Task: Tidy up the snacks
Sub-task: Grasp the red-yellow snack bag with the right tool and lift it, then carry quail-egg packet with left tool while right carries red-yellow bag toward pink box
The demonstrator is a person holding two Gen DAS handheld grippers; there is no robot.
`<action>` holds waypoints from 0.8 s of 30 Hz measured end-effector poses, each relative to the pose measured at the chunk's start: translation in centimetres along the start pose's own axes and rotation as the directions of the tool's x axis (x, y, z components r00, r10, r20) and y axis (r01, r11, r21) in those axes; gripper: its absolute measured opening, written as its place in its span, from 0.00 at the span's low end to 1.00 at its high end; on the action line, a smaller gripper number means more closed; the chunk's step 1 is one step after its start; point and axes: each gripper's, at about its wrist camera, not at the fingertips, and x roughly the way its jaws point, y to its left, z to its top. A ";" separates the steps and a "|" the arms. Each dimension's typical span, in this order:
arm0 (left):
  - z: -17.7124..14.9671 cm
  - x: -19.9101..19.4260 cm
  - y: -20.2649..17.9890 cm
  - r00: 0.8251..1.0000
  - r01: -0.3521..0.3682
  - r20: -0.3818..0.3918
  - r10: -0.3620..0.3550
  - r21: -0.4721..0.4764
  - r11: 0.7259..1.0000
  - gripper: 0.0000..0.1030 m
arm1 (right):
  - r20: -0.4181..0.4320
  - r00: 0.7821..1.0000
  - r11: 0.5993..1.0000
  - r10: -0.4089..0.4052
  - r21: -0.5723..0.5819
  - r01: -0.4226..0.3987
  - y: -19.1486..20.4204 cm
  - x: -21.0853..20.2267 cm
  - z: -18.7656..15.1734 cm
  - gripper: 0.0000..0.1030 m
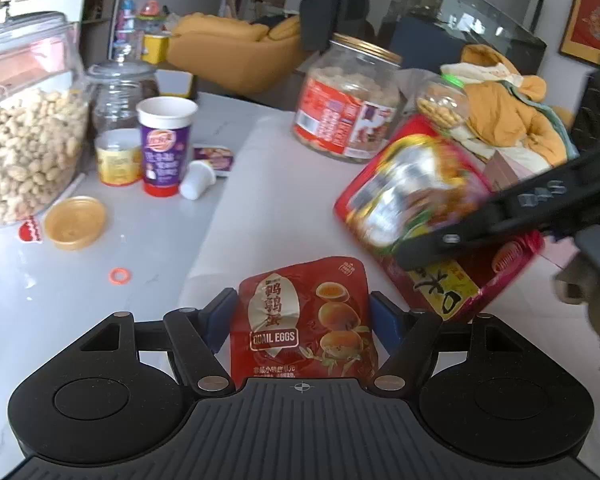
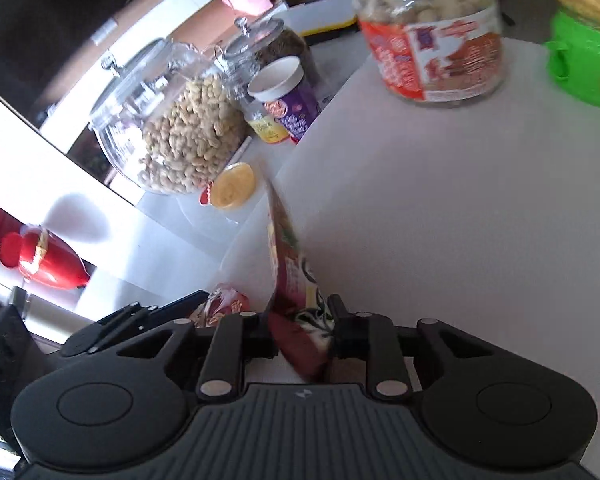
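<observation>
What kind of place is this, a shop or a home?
Most likely a home living or dining room: a yellow sofa behind the white table, a glass jar of peanuts on it, and a heap of clothes at the side.

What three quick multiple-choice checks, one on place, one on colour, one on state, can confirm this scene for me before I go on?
1. Where is the gold lid?
A. on the tall biscuit jar
B. on the table by the peanut jar
C. in the right claw

2. What colour is the pack marked quail eggs?
A. red
B. blue
C. white

3. What is the right claw doing?
A. hanging open
B. shut on nothing
C. gripping a snack bag

Answers: 1 B, the gold lid lies on the table beside the peanut jar. 2 A, the quail eggs pack in the left claw is red. 3 C, the right claw pinches a snack bag edge-on.
</observation>
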 end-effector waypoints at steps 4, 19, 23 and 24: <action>0.5 0.2 -2.0 1.000 0.028 0.000 -0.028 0.017 0.999 0.74 | 0.026 1.000 0.999 0.006 0.033 -0.007 -1.9 -4.0 -2.1 0.21; -1.5 3.1 -19.4 0.914 0.392 -0.200 -0.352 0.222 0.893 0.74 | 0.270 0.961 0.968 -0.059 0.250 -0.011 -12.3 -20.7 -13.3 0.21; -2.1 4.9 -22.4 0.920 0.376 -0.211 -0.330 0.240 0.895 0.74 | 0.310 0.930 0.962 -0.195 0.248 0.119 -12.8 -23.4 -14.5 0.21; -2.3 5.2 -22.7 0.926 0.359 -0.212 -0.311 0.245 0.901 0.74 | 0.307 0.926 0.958 -0.219 0.250 0.144 -13.0 -23.3 -14.7 0.21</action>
